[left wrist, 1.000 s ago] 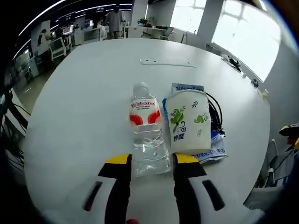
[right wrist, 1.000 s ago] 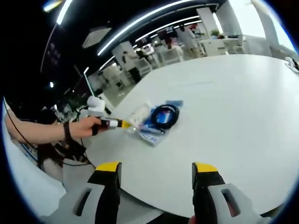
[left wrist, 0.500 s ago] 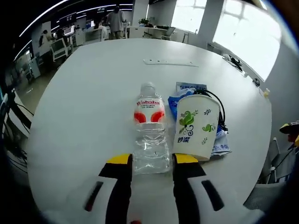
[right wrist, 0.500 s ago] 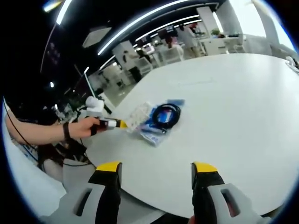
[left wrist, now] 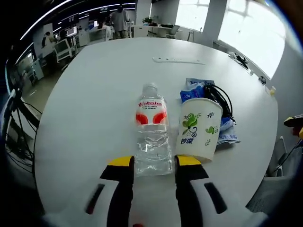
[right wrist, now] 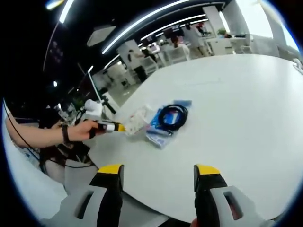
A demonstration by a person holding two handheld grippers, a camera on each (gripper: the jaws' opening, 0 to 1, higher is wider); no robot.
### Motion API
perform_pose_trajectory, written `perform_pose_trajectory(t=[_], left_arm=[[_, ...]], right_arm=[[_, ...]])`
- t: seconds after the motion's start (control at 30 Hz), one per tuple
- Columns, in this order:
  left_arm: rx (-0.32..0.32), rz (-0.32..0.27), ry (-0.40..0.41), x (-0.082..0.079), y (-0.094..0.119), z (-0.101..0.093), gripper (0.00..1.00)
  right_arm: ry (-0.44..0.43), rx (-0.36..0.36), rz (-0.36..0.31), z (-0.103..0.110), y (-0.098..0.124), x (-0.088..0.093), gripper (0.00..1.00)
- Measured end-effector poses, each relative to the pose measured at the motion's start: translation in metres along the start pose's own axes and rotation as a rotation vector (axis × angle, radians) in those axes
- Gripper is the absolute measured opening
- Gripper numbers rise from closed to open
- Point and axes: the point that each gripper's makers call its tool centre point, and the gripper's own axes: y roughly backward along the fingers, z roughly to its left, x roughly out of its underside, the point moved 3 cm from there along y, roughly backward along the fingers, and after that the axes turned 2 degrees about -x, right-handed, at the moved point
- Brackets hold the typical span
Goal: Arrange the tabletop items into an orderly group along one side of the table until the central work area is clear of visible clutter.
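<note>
A clear water bottle (left wrist: 152, 137) with a red and white label has its base between the yellow-tipped jaws of my left gripper (left wrist: 152, 163), which is shut on it. A white paper cup (left wrist: 198, 130) with green leaf prints stands on the table just right of the bottle. Behind the cup lie a blue packet (left wrist: 195, 89) and a coiled black cable (left wrist: 218, 97). My right gripper (right wrist: 158, 171) is open and empty over the near table edge. Far ahead of it are the left gripper (right wrist: 113, 126) in a person's hand, the bottle (right wrist: 135, 124) and the cable (right wrist: 173, 116).
The round white table (left wrist: 94, 94) has a thin pale strip (left wrist: 179, 60) near its far side and small dark items (left wrist: 239, 59) at the right rim. Office desks, chairs and people stand beyond the table. Cables hang off the left edge (left wrist: 16, 137).
The left view has drawn back and lifted slightly with the bottle still between the jaws. The cup now sits nearer than the packet and cable. The right view has barely shifted.
</note>
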Motion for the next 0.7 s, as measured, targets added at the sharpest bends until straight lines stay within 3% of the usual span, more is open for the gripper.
perform_pose_trajectory(t=[0.43, 0.57, 0.7], left_arm=[[-0.026, 0.014, 0.008, 0.024, 0.02, 0.012, 0.32], [-0.014, 0.042, -0.031, 0.032, 0.02, 0.011, 0.32], [0.001, 0.039, -0.005, 0.033, 0.022, 0.008, 0.32]], right_arm=[[0.02, -0.038, 0.011, 0.01, -0.013, -0.005, 0.6], [0.023, -0.047, 0.013, 0.012, -0.015, -0.005, 0.6], [0.018, -0.053, 0.012, 0.013, -0.016, -0.005, 0.59]])
